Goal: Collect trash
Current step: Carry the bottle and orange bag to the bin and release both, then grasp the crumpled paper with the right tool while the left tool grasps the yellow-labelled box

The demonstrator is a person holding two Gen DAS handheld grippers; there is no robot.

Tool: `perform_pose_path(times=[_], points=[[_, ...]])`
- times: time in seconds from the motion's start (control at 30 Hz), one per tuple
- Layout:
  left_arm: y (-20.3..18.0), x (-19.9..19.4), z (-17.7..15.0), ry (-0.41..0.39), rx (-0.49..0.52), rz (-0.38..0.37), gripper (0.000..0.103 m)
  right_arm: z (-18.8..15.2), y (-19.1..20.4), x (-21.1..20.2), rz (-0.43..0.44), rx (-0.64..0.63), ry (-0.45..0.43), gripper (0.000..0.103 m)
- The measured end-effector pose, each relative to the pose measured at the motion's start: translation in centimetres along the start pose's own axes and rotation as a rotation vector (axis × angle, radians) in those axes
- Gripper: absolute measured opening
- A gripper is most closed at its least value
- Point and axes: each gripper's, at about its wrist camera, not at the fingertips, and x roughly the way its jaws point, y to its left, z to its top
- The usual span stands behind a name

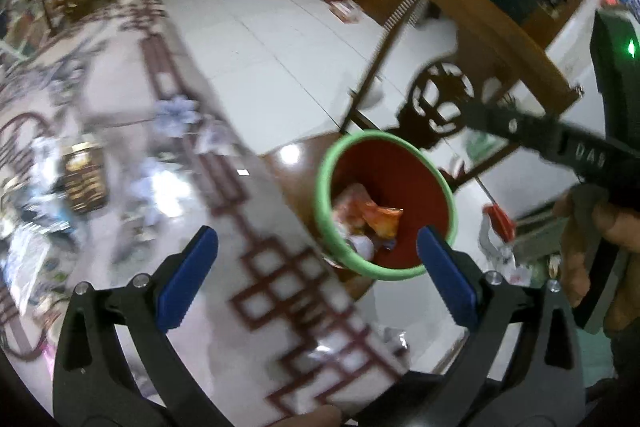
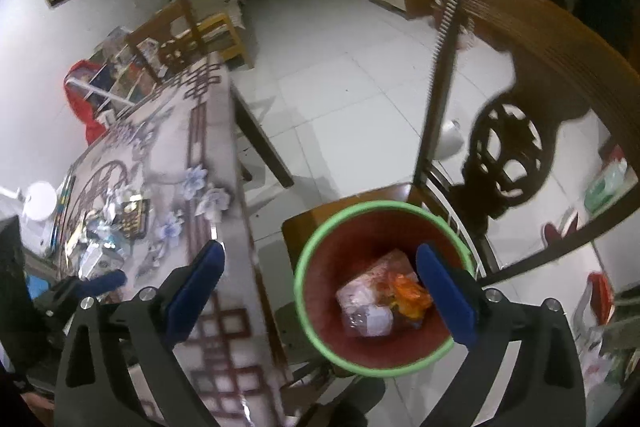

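Both claws (image 1: 316,279) (image 2: 320,291) agape above bin (image 2: 320,239)

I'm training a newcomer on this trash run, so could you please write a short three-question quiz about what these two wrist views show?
1. True or false: the left gripper holds a wrapper between its fingers.
2. Where does the bin with the green rim stand?
A. on the patterned table
B. on a wooden chair seat
C. on the floor tiles
3. Fill in: the wrappers already collected lie ____ the bin.

Key
1. False: both the left gripper and the right gripper are open and hold nothing.
2. B: it stands on the chair seat, beside the table.
3. inside, at its bottom.
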Motion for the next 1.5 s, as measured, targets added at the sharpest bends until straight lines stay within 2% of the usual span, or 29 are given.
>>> perform_pose_path(times=[0.27,0.6,0.83,1.0,1.2,1.5], points=[[7.1,-6.4,-3.6,-0.162,-0.107,0.159,0.098,-1.4,9.3,0.7,0.06,-0.118,-0.039,0.096],[17.7,-12.0,-10.5,-0.166,-0.246,0.291,0.098,-4.4,21.2,3.1,0.162,-0.256,-0.008,0.096],[24.5,-14.3,-13.1,-0.167,-0.327,0.314,0.098,-5.9,27.8,5.0,0.194,-0.28,0.026,0.096],[29.0,-16.0,-13.3,-0.186,-0.276,0.347,0.098,-6.9,31.6,6.3,0.194,-0.277,0.036,0.096],[34.0,-16.2,-12.7,-0.185,-0.181,0.336,0.098,-9.5,34.9,8.9,0.158,-0.278,0.082,0.096],[38.7,-12.5,-10.9,-0.113,-0.034,0.301,0.098,-12.2,36.0,12.1,0.058,-0.265,0.138,0.096]])
